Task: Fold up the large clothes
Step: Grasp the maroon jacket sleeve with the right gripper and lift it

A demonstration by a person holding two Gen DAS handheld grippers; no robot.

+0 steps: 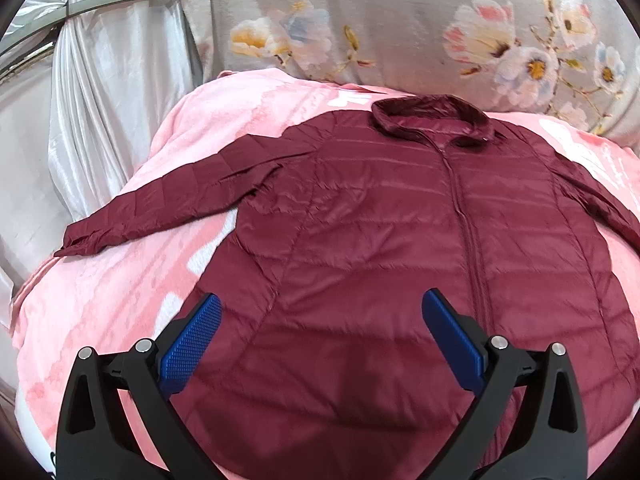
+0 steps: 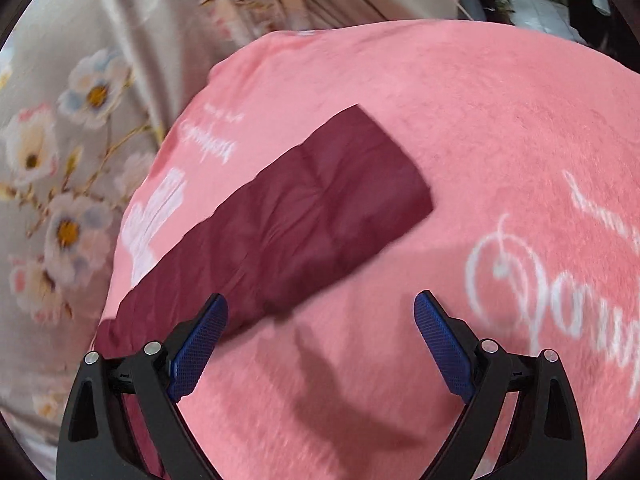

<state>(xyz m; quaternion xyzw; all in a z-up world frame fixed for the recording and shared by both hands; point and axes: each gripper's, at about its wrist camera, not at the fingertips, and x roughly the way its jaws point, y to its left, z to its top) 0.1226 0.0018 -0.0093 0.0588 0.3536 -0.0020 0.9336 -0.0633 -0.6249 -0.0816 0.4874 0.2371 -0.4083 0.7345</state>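
Note:
A dark red quilted jacket (image 1: 400,240) lies flat, front up and zipped, on a pink blanket (image 1: 120,280). Its collar (image 1: 430,120) points away from me and its left sleeve (image 1: 160,208) stretches out to the left. My left gripper (image 1: 322,304) hovers open above the jacket's lower left part, nothing between its blue pads. In the right wrist view the other sleeve (image 2: 300,216) lies diagonally on the pink blanket (image 2: 480,140), its cuff end at the upper right. My right gripper (image 2: 320,308) stands open over the sleeve's near edge, holding nothing.
A grey floral fabric (image 1: 400,20) rises behind the blanket. A shiny white curtain (image 1: 100,100) with a tie band hangs at the left. White lettering (image 2: 540,280) marks the blanket at the right. Dark furniture shows at the far top right of the right wrist view.

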